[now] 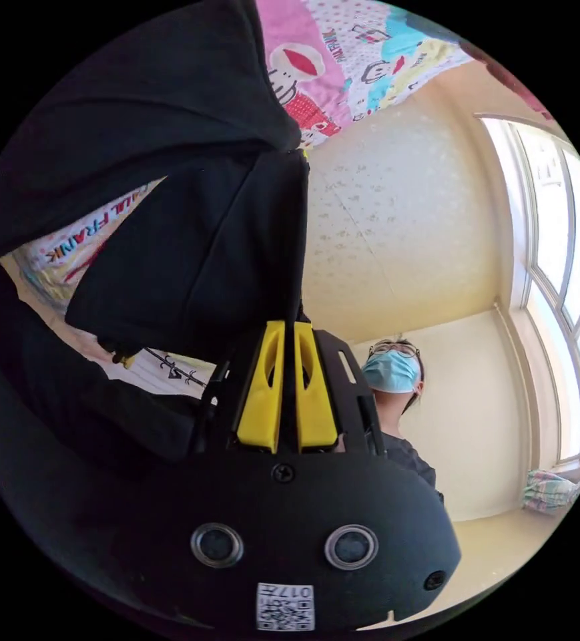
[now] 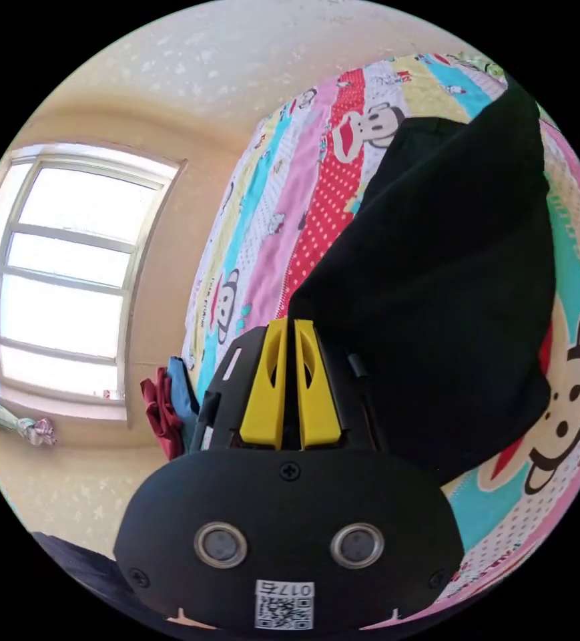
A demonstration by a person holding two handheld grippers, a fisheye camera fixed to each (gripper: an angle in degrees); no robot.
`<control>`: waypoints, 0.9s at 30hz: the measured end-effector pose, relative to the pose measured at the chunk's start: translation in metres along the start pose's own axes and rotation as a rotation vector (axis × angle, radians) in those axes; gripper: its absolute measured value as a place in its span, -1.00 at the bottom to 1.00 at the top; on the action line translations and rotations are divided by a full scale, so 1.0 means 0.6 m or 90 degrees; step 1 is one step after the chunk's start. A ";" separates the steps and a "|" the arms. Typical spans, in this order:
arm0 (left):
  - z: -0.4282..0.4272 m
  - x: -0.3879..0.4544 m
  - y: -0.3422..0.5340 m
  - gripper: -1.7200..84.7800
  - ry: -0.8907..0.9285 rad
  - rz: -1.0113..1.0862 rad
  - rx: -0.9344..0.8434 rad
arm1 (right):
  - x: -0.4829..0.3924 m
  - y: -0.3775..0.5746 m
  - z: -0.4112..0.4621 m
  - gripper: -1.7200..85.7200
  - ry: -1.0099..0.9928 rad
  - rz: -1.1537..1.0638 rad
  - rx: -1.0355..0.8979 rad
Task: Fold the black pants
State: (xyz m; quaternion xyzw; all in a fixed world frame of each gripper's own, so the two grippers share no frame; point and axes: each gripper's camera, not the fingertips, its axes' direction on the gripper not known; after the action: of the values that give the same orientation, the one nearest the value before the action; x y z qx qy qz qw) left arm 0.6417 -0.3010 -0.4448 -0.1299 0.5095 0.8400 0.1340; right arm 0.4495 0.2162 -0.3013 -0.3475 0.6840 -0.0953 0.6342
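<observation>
Left tool [image 1: 288, 327]: yellow jaws nearly together, black fabric running into the gap at the tips. Reads as clamped on an edge of the black pants [image 1: 196, 267]. Cloth drapes away from the tips and hangs in folds, so that part is lifted off the bed, not lying flat. Patterned bedsheet [image 1: 343, 60] shows behind the cloth. A masked person [image 1: 396, 400] stands beyond the tool, against the wall and beside the window [image 1: 563, 267]; the camera is tilted hard, so up and down in this view aren't the room's.

Right tool [image 2: 288, 330]: jaws likewise almost closed, and the pants [image 2: 450, 267] start right at the tips and spread out from there over the cartoon-print sheet [image 2: 303, 200]. Likely pinching a hem or waistband edge; contact point itself is dark on dark, so I can't confirm both jaws bite. Some red and blue cloth [image 2: 166, 404] sits near the bed edge, toward the window [image 2: 69, 267].

Judgement: both tools hold one edge, to carry it over as a fold. Risk: thin grip slipping mid-swing.
</observation>
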 end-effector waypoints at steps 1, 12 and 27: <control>-0.039 0.021 -0.021 -0.94 -0.035 0.003 0.024 | -0.011 -0.006 0.054 -0.86 0.048 0.025 -0.019; -0.132 0.212 -0.183 -0.95 -0.460 0.072 -0.023 | -0.141 0.251 0.076 -0.75 0.210 -0.150 -0.025; -0.102 0.193 -0.186 -0.93 -0.426 0.011 0.012 | -0.165 0.625 0.188 -0.79 0.121 0.191 -0.043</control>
State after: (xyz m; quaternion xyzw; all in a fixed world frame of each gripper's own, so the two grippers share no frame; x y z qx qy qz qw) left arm 0.5791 -0.2952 -0.6050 0.1585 0.4459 0.8326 0.2878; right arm 0.4172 0.5880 -0.4560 -0.2519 0.7880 -0.0089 0.5617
